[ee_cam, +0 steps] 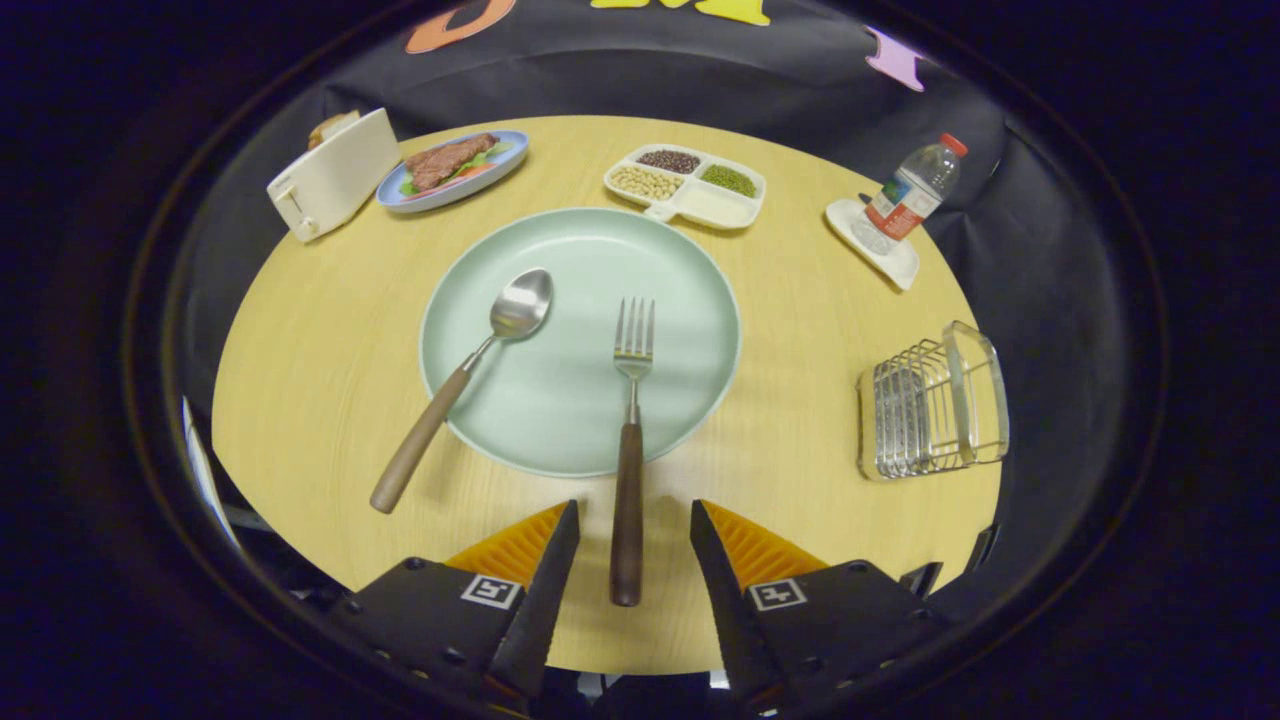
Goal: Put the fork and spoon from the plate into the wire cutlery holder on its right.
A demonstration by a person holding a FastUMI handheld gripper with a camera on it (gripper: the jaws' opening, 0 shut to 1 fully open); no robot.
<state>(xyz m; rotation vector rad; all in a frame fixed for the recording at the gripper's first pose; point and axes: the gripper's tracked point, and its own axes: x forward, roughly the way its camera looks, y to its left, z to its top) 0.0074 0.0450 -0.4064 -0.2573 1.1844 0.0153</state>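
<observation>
- Gripper view: the tool (634,520) is spread wide, its fingers either side of the fork's handle end without touching it.
- Green plate (560,420) carries the fork (630,440), long axis 6-to-12, tines toward 12, and the spoon (470,380), bowl toward 1, handle toward 7.
- Wire cutlery holder (930,405) sits on the counter (800,330) at 3 o'clock from the plate.
- Divided tray (686,186) at 12 holds beans.

A white toaster (333,175) stood at the far left of the round wooden table (330,350), beside a blue dish (452,170) of meat and greens. A divided tray (686,186) of beans sat at the far side, and a water bottle (912,192) rested on a white coaster (875,248) to the right.
</observation>
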